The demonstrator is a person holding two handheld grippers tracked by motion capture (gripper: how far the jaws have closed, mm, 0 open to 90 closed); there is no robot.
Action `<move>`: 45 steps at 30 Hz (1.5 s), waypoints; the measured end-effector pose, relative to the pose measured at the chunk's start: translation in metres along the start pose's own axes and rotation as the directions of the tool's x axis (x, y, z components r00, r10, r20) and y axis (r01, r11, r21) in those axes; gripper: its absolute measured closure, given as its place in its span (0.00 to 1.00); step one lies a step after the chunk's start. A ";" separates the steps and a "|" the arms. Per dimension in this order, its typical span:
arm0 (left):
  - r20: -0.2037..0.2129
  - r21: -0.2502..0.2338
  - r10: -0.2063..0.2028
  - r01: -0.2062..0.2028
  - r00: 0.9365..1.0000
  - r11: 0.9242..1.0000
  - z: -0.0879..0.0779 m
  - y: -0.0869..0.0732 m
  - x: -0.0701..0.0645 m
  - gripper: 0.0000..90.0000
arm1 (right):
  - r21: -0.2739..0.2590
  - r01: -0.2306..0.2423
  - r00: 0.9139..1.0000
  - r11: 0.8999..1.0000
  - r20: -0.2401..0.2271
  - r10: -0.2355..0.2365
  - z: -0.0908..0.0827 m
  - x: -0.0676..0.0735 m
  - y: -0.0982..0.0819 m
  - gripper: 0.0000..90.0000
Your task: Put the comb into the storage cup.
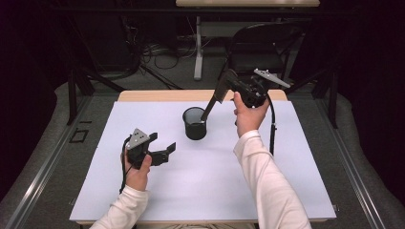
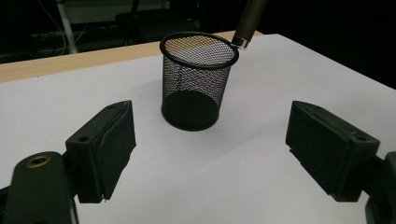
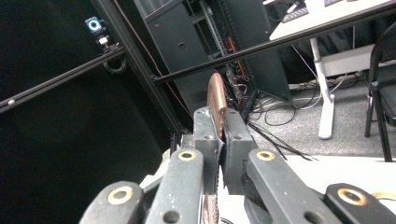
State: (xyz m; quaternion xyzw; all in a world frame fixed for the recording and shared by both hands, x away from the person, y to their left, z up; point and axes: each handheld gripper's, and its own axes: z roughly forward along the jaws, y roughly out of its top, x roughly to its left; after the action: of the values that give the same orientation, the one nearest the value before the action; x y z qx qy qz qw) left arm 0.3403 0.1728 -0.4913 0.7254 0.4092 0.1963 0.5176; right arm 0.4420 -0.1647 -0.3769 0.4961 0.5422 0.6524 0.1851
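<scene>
Your right gripper (image 1: 224,88) has its fingers clamped on a brown pen (image 1: 208,110), tip at the rim of the cup (image 1: 194,124) mid-counter (image 1: 215,181). Risk: the slim, smooth pen catches the light wire-mesh cylinder and tips it. Left gripper (image 1: 165,151): fingers apart, empty.

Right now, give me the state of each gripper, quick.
Left gripper: open, fingers wide apart, holding nothing, resting low over the table.
Right gripper: shut on a pen whose lower end is at the mesh cup.
</scene>
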 end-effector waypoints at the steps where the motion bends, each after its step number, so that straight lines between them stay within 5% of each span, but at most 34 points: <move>1: 0.000 -0.001 0.000 0.000 1.000 1.000 0.000 0.000 0.000 0.18 | 0.001 -0.010 1.000 1.000 0.007 0.010 0.001 -0.001 0.000 0.97; 10: -0.001 -0.003 0.001 -0.001 1.000 1.000 0.000 0.000 0.000 0.18 | -0.038 -0.070 0.997 0.997 0.041 0.072 0.011 -0.004 0.001 0.97; 27: -0.003 -0.007 -0.002 0.002 1.000 1.000 -0.001 0.001 0.001 0.18 | -0.039 -0.023 0.994 0.999 0.107 0.027 0.029 0.006 -0.003 0.97; 45: -0.010 -0.007 -0.006 0.006 1.000 1.000 -0.002 0.001 0.004 0.18 | 0.008 -0.002 0.993 1.000 0.116 0.001 0.047 0.002 -0.026 0.97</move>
State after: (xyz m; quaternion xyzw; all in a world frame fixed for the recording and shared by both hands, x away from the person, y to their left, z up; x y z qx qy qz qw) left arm 0.3417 0.1777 -0.4898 0.7215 0.4133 0.1997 0.5184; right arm 0.4733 -0.1294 -0.4024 0.5343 0.5327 0.6204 0.2140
